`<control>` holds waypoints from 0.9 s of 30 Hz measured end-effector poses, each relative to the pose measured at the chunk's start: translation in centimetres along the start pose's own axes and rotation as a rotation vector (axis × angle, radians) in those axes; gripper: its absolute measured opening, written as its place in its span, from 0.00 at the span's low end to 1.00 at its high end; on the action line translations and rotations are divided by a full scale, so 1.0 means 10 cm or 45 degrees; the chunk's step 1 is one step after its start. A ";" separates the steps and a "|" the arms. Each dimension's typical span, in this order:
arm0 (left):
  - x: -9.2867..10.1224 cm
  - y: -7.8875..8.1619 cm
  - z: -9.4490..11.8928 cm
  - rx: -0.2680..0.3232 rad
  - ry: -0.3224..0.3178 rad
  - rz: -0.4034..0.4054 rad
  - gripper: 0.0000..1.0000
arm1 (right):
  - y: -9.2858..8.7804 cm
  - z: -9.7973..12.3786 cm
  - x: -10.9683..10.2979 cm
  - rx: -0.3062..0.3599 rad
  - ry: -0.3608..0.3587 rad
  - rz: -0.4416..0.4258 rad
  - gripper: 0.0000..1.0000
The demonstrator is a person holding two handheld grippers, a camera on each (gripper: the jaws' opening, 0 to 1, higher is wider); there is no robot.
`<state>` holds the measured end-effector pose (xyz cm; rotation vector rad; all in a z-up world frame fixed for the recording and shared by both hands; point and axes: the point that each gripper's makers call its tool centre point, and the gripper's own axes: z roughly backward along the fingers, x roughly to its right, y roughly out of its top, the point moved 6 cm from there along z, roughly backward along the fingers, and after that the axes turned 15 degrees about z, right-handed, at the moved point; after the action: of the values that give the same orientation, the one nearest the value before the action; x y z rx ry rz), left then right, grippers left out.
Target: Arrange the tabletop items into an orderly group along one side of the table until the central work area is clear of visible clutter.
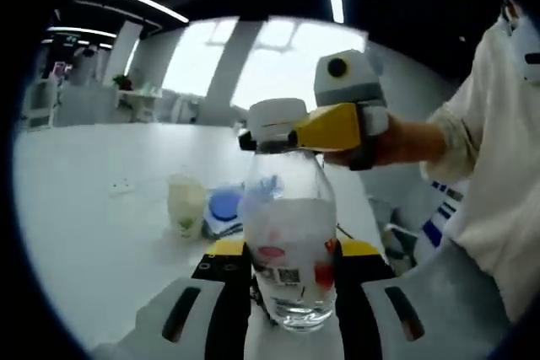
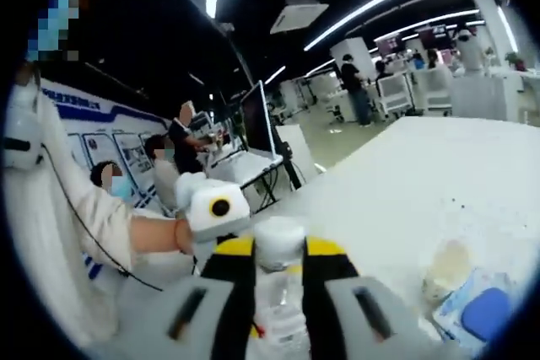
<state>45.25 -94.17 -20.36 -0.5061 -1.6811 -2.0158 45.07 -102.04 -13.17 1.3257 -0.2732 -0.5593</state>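
Left gripper view looked from close behind a clear bottle across the white surface. Right gripper view faced its cap from above. Both shared the bottle.

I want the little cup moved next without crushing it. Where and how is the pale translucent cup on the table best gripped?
Probably around its side wall, near mid-height, coming in level from the open table side. The cup stands upright and looks thin, so a light squeeze seems wise. Blue items sit close on its other side, which leaves less room there.
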 end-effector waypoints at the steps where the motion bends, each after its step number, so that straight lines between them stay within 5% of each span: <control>1: -0.06 0.07 -0.01 0.004 0.004 -0.019 0.34 | 0.04 -0.02 0.06 0.004 -0.008 0.022 0.16; 16: -0.60 0.53 -0.22 0.043 0.005 -0.222 0.34 | 0.23 -0.20 0.57 -0.004 -0.105 0.326 0.16; 18: -0.66 0.56 -0.24 0.043 0.005 -0.234 0.34 | 0.22 -0.24 0.64 -0.022 -0.111 0.409 0.16; 27: -1.02 0.58 -0.33 -0.006 0.027 -0.321 0.34 | 0.05 -0.35 0.89 0.008 -0.137 0.458 0.16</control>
<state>56.95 -97.04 -21.90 -0.2840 -1.8039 -2.1910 54.35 -103.73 -14.60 1.2174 -0.5884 -0.3255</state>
